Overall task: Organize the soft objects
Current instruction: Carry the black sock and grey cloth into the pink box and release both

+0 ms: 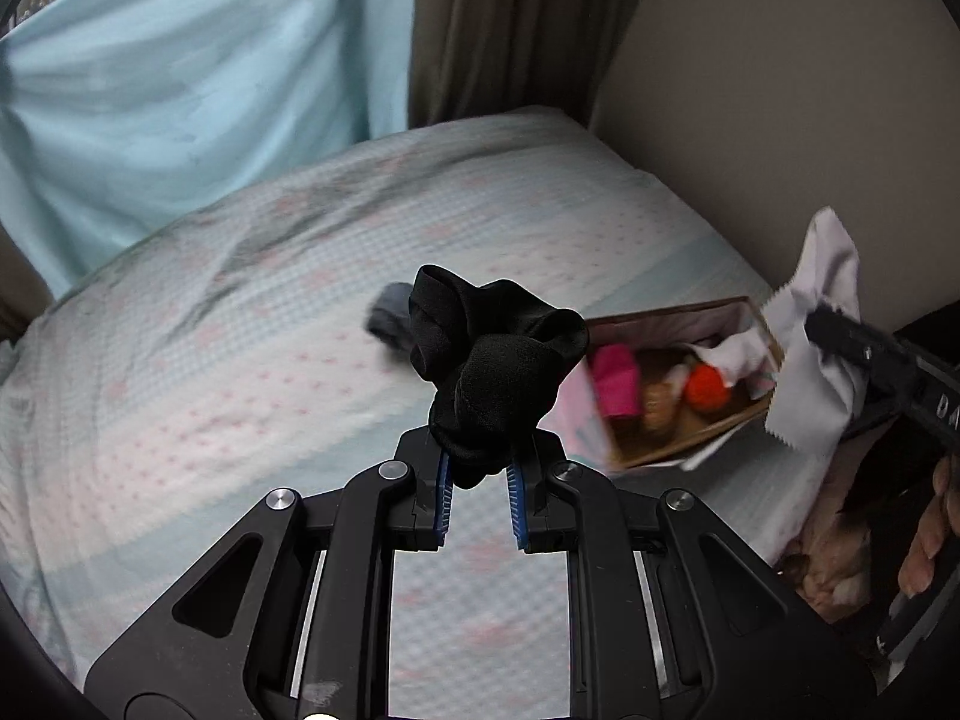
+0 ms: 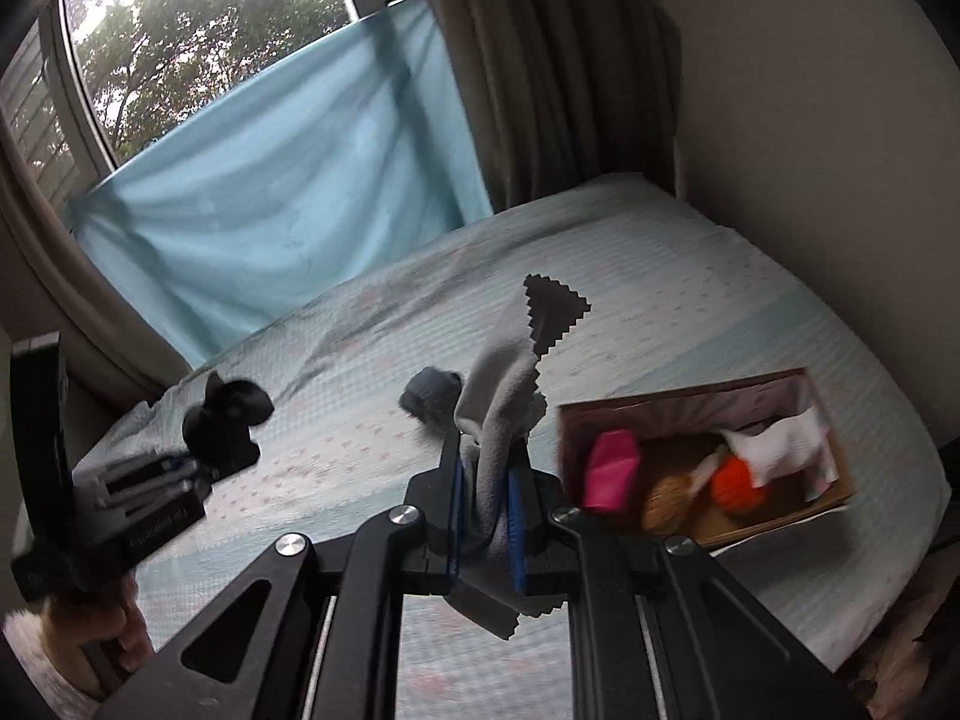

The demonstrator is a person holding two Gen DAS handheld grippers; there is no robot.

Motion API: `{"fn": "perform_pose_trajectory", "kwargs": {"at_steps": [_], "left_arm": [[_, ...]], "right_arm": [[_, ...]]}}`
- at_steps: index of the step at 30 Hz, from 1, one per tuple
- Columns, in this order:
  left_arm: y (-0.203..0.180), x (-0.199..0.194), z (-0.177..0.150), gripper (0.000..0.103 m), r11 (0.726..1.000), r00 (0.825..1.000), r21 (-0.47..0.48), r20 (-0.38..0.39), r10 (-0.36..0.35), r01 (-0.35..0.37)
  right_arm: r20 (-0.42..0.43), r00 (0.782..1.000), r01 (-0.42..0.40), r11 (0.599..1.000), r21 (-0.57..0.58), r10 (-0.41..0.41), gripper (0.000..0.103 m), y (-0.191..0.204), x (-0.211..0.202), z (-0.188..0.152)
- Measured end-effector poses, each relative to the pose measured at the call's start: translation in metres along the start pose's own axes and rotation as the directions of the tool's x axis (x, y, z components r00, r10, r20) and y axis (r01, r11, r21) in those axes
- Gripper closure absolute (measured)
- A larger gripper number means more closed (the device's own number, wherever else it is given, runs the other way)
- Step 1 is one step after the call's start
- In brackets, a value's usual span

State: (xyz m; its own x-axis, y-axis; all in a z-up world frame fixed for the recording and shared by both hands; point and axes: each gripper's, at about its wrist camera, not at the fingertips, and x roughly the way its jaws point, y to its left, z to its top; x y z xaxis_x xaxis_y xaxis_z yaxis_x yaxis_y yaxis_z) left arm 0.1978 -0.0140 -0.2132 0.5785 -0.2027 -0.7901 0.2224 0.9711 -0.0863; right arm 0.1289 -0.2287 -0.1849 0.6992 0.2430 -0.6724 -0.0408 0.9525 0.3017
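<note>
My left gripper (image 1: 478,457) is shut on a crumpled black cloth (image 1: 489,360), held up above the bed. In the right wrist view that same black cloth (image 2: 225,417) and left gripper (image 2: 198,468) show at the left. My right gripper (image 2: 486,474) is shut on a grey cloth with zigzag edges (image 2: 510,372), which stands up from the jaws. From the left wrist view this pale cloth (image 1: 816,324) hangs at the right edge in the right gripper (image 1: 822,330). A cardboard box (image 2: 834,501) on the bed holds a pink item (image 2: 609,471), an orange ball (image 2: 738,480) and a white cloth (image 2: 786,438).
A dark grey bundle (image 2: 429,396) lies on the light blue patterned bedspread (image 2: 660,312) left of the box. A blue sheet (image 2: 288,180) hangs across the window, a brown curtain (image 2: 540,60) beside it. A wall (image 2: 810,120) borders the bed on the right. A person's hand (image 1: 933,534) grips the right handle.
</note>
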Motion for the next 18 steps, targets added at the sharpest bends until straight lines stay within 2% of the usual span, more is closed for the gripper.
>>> {"fn": "perform_pose_trajectory", "kwargs": {"at_steps": [5, 10, 13, 18], "left_arm": [[-0.06, 0.012, 0.007, 0.09, 0.999, 1.0, -0.034, -0.009, 0.002, -0.002], [-0.113, 0.045, 0.013, 0.09, 0.998, 0.999, -0.066, -0.041, 0.006, -0.009], [-0.142, 0.075, 0.016, 0.09, 0.997, 0.997, -0.078, -0.073, 0.012, -0.017], [-0.181, 0.127, 0.017, 0.09, 0.995, 0.989, -0.087, -0.147, 0.029, -0.043]], "right_arm": [[-0.048, 0.998, -0.036, 0.999, -0.01, 0.036, 0.092, -0.059, -0.009, 0.023], [-0.115, 0.991, -0.069, 0.997, -0.02, 0.066, 0.092, -0.115, 0.003, 0.036], [-0.172, 0.982, -0.09, 0.995, -0.036, 0.082, 0.092, -0.145, 0.022, 0.04], [-0.285, 0.952, -0.127, 0.991, -0.049, 0.108, 0.092, -0.188, 0.066, 0.045]]}}
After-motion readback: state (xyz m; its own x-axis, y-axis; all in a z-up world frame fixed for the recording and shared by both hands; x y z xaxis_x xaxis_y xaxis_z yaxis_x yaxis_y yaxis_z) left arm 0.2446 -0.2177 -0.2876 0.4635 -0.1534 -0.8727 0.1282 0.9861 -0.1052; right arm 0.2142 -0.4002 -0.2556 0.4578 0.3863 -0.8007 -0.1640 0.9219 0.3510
